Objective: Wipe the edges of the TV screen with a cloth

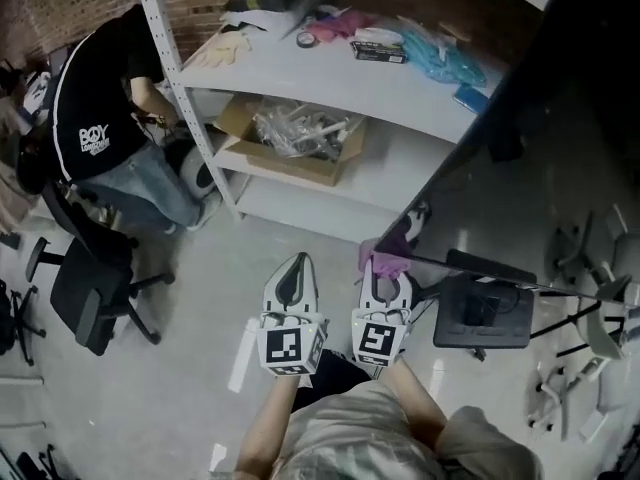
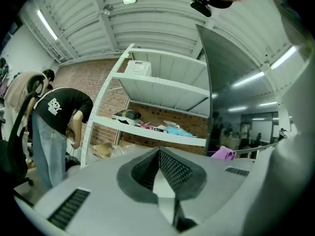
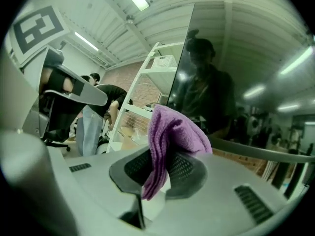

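- Plainly, the right gripper (image 1: 386, 274) has its jaws clamped on a purple cloth (image 1: 387, 247) — its own view shows the cloth (image 3: 173, 130) bunched over the jaw tips with a tail hanging down between them.
- At 12 o'clock from that gripper, the cloth sits at the near lower corner of the TV screen (image 1: 520, 183); whether it actually touches the edge cannot be told.
- Seen from the right gripper, the dark TV screen (image 3: 224, 68) fills the field from 12 to 3 o'clock, its vertical edge just behind the cloth.
- The left gripper (image 1: 294, 266) has its jaws pressed together on nothing, just beside the right one at its 9 o'clock.
- From the left gripper's view, the cloth (image 2: 224, 153) shows at 3 o'clock, at the foot of the screen's edge.
- A white shelf unit (image 1: 330, 73) stands at 12 o'clock in the head view, with a cardboard box (image 1: 300, 163) on its lower shelf.
- A person in a black shirt (image 1: 100, 98) bends at 10 o'clock — an office chair (image 1: 90, 288) stands at 9 o'clock.
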A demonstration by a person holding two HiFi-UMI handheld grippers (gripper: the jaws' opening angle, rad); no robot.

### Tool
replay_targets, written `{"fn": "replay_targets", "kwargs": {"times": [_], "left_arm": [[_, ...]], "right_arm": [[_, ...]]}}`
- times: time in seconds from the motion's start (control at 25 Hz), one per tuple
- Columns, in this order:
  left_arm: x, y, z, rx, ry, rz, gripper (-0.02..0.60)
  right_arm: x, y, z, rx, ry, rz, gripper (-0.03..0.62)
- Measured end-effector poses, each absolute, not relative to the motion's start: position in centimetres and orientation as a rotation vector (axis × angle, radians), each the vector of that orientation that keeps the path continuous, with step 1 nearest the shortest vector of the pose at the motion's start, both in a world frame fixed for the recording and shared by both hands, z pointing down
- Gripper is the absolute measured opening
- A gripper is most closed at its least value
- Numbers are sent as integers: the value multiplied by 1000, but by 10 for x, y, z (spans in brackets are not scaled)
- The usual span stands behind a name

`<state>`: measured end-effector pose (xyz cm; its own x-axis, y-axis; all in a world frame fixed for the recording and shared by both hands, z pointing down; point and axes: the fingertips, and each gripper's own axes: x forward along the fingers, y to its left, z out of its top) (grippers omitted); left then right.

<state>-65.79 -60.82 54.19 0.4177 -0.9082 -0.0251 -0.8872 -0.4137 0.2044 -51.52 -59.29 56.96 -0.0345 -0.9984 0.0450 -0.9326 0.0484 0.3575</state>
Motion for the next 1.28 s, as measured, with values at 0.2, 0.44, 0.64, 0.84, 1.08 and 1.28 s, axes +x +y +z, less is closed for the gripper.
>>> {"fn": "replay_targets", "kwargs": {"times": [0.2, 0.44, 0.64, 0.84, 1.08, 1.28], "left_arm": [[-654, -659, 544, 2632, -1442, -136, 15], [-645, -701, 523, 2837, -1262, -112, 15], [-647, -710, 522, 2902, -996, -133, 15], [-659, -711, 511, 2919, -727, -179, 15], [-653, -703, 497, 2966, -545, -220, 15], [-657, -703, 484, 2966, -517, -262, 15]], "right_arm": [[-534, -608, 575, 2045, -1974, -296, 63], [-536, -623, 572, 2186, -1839, -251, 63], [-542, -619, 578, 2343, -1652, -132, 63], [-551, -621, 565, 2471, -1437, -144, 63], [-547, -618, 550, 2636, -1347, -137, 63], [-550, -623, 508, 2582, -1271, -290, 63]]}}
